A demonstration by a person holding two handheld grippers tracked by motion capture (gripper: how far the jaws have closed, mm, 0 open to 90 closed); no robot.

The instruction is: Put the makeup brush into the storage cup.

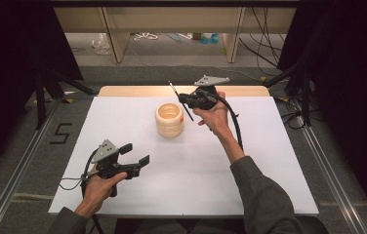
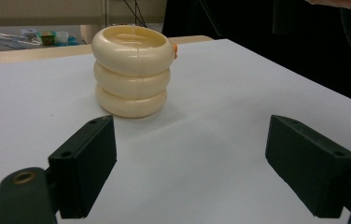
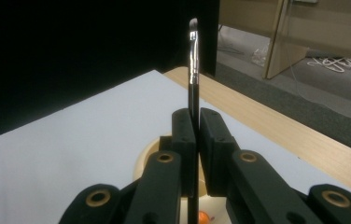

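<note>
**Black brush held over the cream pot**

Black and thin, the brush [image 3: 193, 79] is pinched tight between the two jaws of my right gripper [image 3: 197, 154]. Its bristle end points up and its handle end points down, so the handle can go into the pot first. In the high view the brush [image 1: 181, 102] leans a little, just beside the pot's far right edge and above it.

Under the brush stands the cream pot [image 1: 169, 119]. It looks like three fat rings stacked up, and it is open on top. In the right gripper view I see something small and orange [image 3: 203, 216] down by the pot, but I cannot tell what it is.

My left gripper [image 1: 136, 155] waits near the front left of the white table [image 1: 250, 195], well apart from the pot. Its jaws are spread wide and hold nothing. It points at the pot [image 2: 132, 70], so I think it could steady the pot if the pot tips.

I judge the next move needs the brush lined up over the hole.
</note>
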